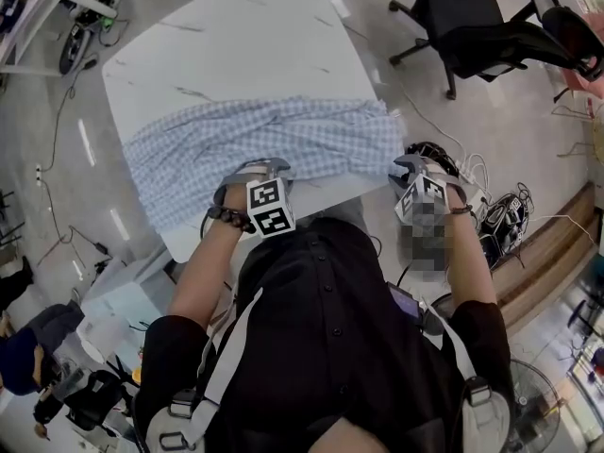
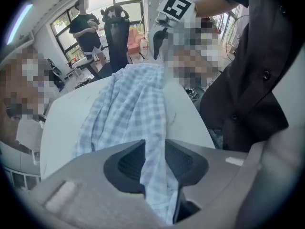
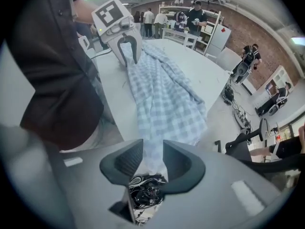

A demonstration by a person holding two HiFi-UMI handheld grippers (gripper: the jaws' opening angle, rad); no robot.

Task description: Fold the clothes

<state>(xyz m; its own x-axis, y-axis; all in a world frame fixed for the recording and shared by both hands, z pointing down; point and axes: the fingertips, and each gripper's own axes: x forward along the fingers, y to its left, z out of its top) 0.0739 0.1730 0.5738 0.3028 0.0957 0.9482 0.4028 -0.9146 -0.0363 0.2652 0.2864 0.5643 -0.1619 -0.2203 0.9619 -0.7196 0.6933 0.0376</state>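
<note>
A blue-and-white checked garment (image 1: 274, 140) lies bunched in a long band across the near edge of the white marble table (image 1: 245, 45). My left gripper (image 1: 269, 168) is at the band's near edge, left of the middle. In the left gripper view its jaws (image 2: 155, 144) stand slightly apart with a fold of the checked cloth (image 2: 133, 104) running loosely between the pads. My right gripper (image 1: 411, 165) is at the garment's right end, past the table corner. Its jaws (image 3: 152, 149) are also slightly apart, with a thin strip of cloth (image 3: 162, 99) between them.
Black office chairs (image 1: 472, 26) stand beyond the table's right side. A tangle of cables (image 1: 500, 215) lies on the floor under my right gripper. A fan (image 1: 533, 394) stands at the lower right. Several people stand in the background of both gripper views.
</note>
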